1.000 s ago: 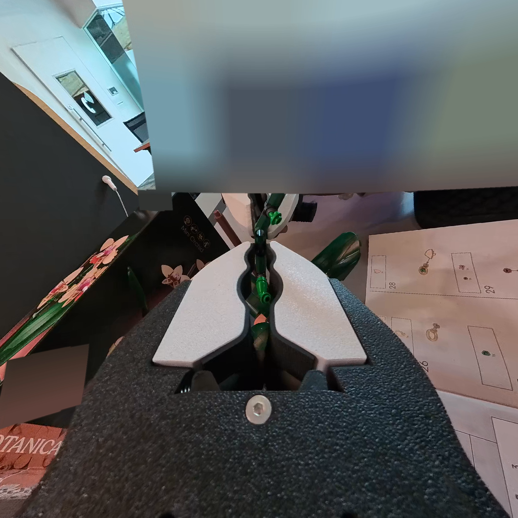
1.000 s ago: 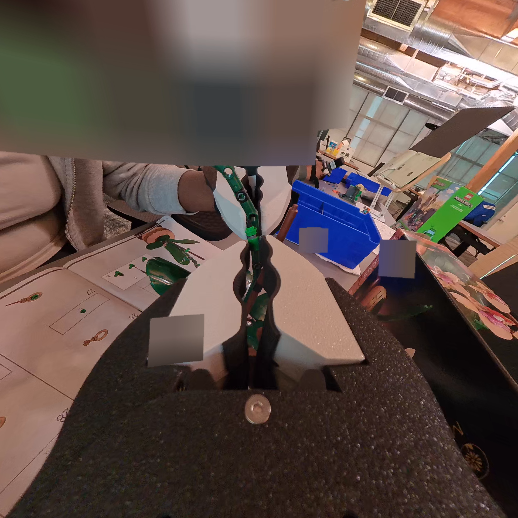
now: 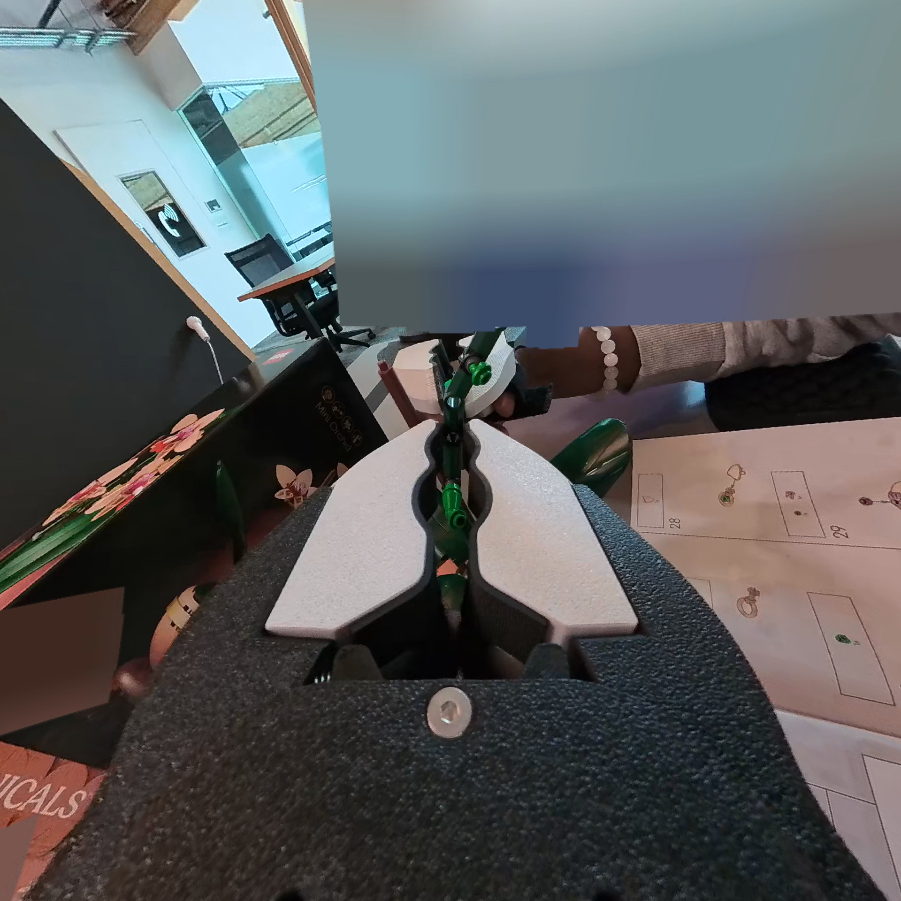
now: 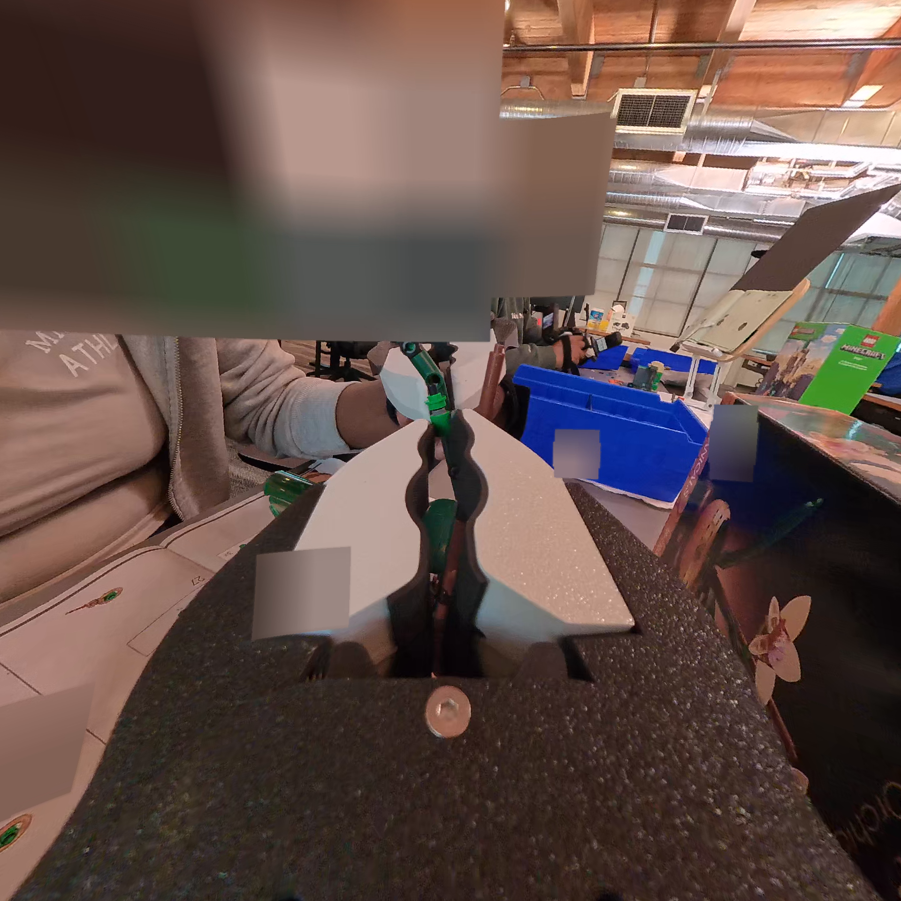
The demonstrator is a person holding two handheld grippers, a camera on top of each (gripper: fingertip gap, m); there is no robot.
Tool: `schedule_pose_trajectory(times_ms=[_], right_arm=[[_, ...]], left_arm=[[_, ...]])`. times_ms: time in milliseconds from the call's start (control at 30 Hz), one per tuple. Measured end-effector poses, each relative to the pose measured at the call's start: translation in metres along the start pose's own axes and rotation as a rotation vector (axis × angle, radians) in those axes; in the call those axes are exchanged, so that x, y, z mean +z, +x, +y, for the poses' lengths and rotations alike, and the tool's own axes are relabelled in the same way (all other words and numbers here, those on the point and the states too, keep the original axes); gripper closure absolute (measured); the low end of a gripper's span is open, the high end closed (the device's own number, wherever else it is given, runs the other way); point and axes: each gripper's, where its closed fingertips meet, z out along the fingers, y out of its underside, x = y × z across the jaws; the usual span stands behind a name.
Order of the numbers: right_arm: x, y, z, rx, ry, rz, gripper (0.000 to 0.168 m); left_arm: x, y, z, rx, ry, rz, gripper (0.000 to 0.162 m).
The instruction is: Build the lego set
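Open instruction pages (image 3: 760, 551) cover the tabletop under both tools, with the dark flower-printed set box (image 3: 161, 482) standing to one side and a blue parts bin (image 4: 614, 429) behind it in a timber-ceilinged workroom. Held up between the two tools is the green lego stem (image 3: 452, 456), a thin chain of dark green links with bright green connectors. The left gripper (image 3: 452, 431) has its white fingers pressed together on the lower run of that stem, and the right gripper (image 4: 446, 424), coming from the opposite side, pinches a neighbouring section, where a bright green connector (image 4: 441, 414) sits just at its tips and a brown rod runs back between its fingers. The two tools nearly meet tip to tip. The likely trouble, as I judge it, is in the joints: the stem is slender and bends at each link, so a push that is off its axis could fold it or pop a connector loose instead of seating it. A small piece shaken free might fall to the pages or roll out of reach, and too hard a squeeze could twist the links out of line
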Motion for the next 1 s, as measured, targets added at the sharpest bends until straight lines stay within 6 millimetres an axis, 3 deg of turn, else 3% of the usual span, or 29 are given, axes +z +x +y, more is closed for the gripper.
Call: schedule_pose_trajectory(times_ms=[1000], right_arm=[[0.0031, 0.0023, 0.0015, -0.084, -0.057, 0.055, 0.161]], left_arm=[[-0.0011, -0.0013, 0.0003, -0.039, 0.033, -0.053, 0.155]])
